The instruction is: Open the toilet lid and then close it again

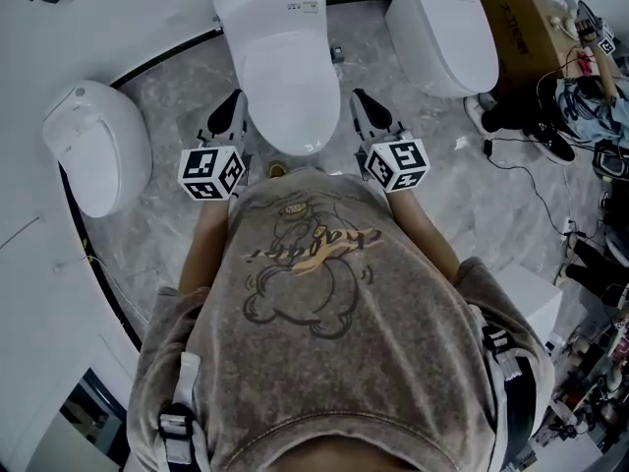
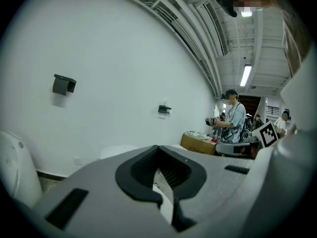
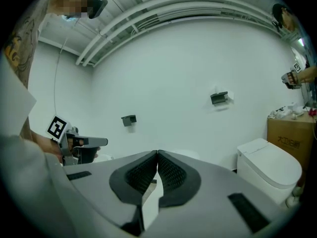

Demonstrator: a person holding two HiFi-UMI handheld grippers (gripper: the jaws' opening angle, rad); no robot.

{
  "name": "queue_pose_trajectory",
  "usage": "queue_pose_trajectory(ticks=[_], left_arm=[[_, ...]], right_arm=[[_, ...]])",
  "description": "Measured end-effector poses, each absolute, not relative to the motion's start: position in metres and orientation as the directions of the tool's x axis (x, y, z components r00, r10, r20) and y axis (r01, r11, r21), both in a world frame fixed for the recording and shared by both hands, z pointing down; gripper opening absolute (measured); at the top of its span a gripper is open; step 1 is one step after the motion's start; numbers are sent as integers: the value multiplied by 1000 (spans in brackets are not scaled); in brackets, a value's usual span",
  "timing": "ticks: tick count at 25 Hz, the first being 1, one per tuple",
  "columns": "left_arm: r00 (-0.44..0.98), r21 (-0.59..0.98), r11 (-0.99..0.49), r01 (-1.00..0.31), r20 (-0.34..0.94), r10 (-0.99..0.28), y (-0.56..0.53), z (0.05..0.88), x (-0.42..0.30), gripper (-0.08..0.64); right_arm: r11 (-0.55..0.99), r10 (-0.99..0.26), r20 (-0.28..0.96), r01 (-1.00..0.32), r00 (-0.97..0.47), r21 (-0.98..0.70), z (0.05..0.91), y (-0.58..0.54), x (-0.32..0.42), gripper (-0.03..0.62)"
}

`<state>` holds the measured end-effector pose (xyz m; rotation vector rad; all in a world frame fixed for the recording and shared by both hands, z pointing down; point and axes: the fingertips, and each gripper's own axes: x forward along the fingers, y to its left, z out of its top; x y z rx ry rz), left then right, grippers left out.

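The white toilet (image 1: 280, 62) stands in the middle of the head view with its lid (image 1: 287, 91) down flat. My left gripper (image 1: 235, 99) hovers beside the bowl's left flank, and my right gripper (image 1: 358, 97) beside its right flank; neither touches the lid. Both point roughly level toward the white wall. In the left gripper view the left gripper (image 2: 157, 147) is shut with its dark pads meeting and nothing between them. The right gripper (image 3: 157, 152) is shut the same way, empty. Each gripper view catches the other gripper: the right gripper (image 2: 238, 148) and the left gripper (image 3: 79, 144).
A second toilet (image 1: 98, 146) stands at the left and a third toilet (image 1: 444, 29) at the right, also seen as the toilet (image 3: 270, 168). A cardboard box (image 1: 531, 13), shoes and cables (image 1: 526, 126) lie on the floor at the right. A person (image 2: 233, 120) stands far off.
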<state>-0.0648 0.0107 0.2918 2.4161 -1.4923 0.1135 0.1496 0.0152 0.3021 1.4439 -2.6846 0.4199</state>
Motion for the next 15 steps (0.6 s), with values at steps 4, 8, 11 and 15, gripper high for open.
queue_pose_trajectory(ticks=[4,8,11,15], left_arm=[[449,200,-410,-890,219,-866,14,293,-61,9],[442,204,-402,-892,216,-871,20,291,-59,9],[437,212,-396,-894,212,-874,22,288,-60,9],[428,215,-385,-898,214,-878,21,286,-63,9]], right_arm=[[533,-805,179,-822,-566,-201,301,17,148,28],[540,-804,173,-820,-569,-188,298,20,146,28],[551,-798,170,-814,-578,-183,295,21,142,26],[553,-795,172,-811,-582,-190,295,20,141,26]])
